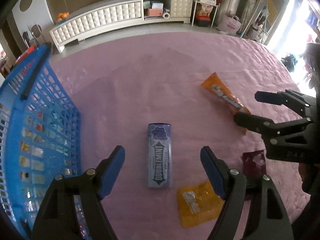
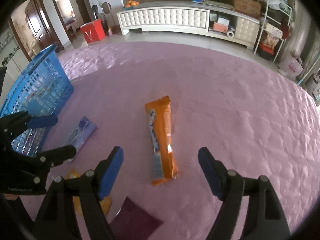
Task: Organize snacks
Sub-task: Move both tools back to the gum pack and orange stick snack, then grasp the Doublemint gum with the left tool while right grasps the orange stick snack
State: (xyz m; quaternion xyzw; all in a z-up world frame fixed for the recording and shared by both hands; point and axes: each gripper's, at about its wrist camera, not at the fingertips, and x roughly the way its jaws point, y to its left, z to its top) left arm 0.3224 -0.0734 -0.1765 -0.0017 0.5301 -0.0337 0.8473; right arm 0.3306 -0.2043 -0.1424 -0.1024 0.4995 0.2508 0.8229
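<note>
Left gripper [image 1: 162, 168] hung wide open over gum pack [image 1: 159, 156]. Right gripper [image 2: 160, 167] gaped, empty, over orange wrapper [image 2: 162, 138].

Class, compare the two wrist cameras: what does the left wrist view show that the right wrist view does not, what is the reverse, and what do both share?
Only the left wrist view shows the DOUBLEMINT lettering on the purple gum pack and the whole yellow packet.

Only the right wrist view shows two open doorways and a red box on the floor.

Both show the blue basket, the orange snack bar, a dark red packet, the pink tablecloth, the white cabinet, and both grippers, left gripper and right gripper, with fingers open and nothing held.
</note>
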